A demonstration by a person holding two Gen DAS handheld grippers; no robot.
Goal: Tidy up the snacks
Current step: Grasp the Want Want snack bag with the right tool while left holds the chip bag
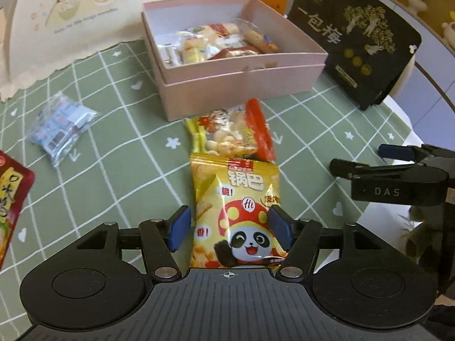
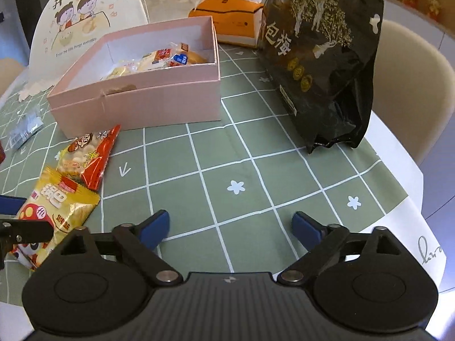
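Note:
A yellow panda snack bag (image 1: 236, 213) lies on the green checked tablecloth between the blue pads of my left gripper (image 1: 230, 228), whose jaws stand around the bag, close to its sides; it also shows in the right wrist view (image 2: 54, 213). Beyond it lies a red-and-yellow peanut bag (image 1: 233, 130), also in the right wrist view (image 2: 85, 156). A pink box (image 1: 256, 85) holding several small snacks stands behind; it shows too in the right wrist view (image 2: 136, 105). My right gripper (image 2: 230, 227) is open and empty over bare cloth.
A clear blue-white packet (image 1: 61, 128) and a red bag (image 1: 11, 199) lie at the left. A large black bag (image 2: 324, 65) stands at the right, an orange tissue box (image 2: 230, 25) and a cartoon food cover (image 1: 71, 14) behind. The table edge (image 2: 412, 227) is at the right.

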